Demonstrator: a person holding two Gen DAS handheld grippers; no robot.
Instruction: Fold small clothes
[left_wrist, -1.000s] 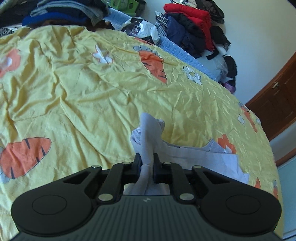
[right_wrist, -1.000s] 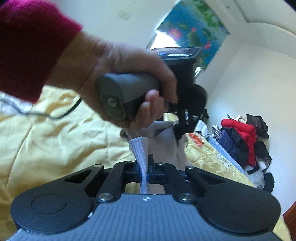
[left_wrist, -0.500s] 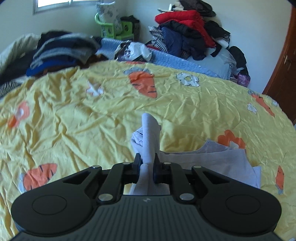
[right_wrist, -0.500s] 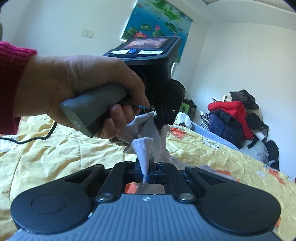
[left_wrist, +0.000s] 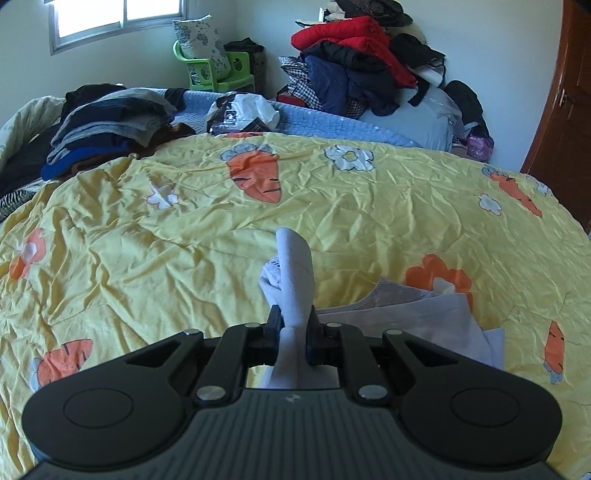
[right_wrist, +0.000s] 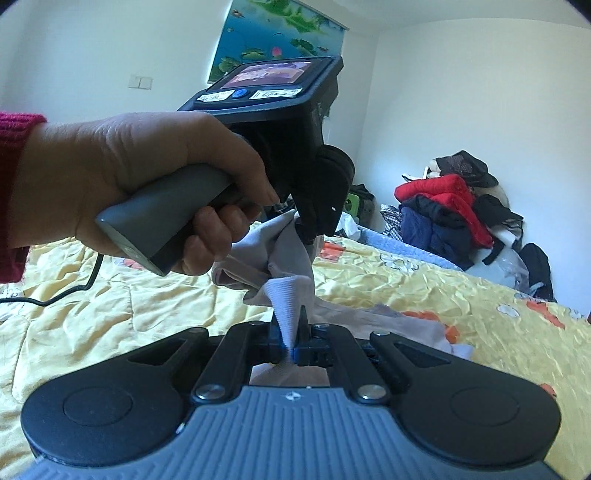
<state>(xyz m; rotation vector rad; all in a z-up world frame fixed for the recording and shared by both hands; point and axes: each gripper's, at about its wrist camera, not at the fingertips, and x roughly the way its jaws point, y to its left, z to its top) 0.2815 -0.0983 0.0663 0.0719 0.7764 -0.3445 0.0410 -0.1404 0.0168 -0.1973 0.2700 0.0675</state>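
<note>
A pale grey small garment (left_wrist: 424, 306) is pinched at two spots and partly lifted off the yellow carrot-print bedcover (left_wrist: 184, 229). My left gripper (left_wrist: 294, 317) is shut on a bunched fold that sticks up past its fingertips. My right gripper (right_wrist: 291, 325) is shut on the ribbed pale edge of the garment (right_wrist: 288, 295). Just ahead in the right wrist view, a hand (right_wrist: 147, 177) with a red sleeve holds the left gripper (right_wrist: 306, 232), its tips pinching the same cloth. The rest of the garment trails down onto the bed at the right (right_wrist: 406, 325).
A stack of folded dark clothes (left_wrist: 110, 125) lies at the bed's far left. A heap of red and navy jackets (left_wrist: 354, 55) rises at the back. A green chair (left_wrist: 218, 70), a plastic bag (left_wrist: 243, 110), a wooden door (left_wrist: 565, 110) and a black cable (right_wrist: 55, 295) are also in view.
Both grippers have risen and rolled level with the garment still clamped. More of the far wall and window now shows, and the cloth hangs higher between the two grippers.
</note>
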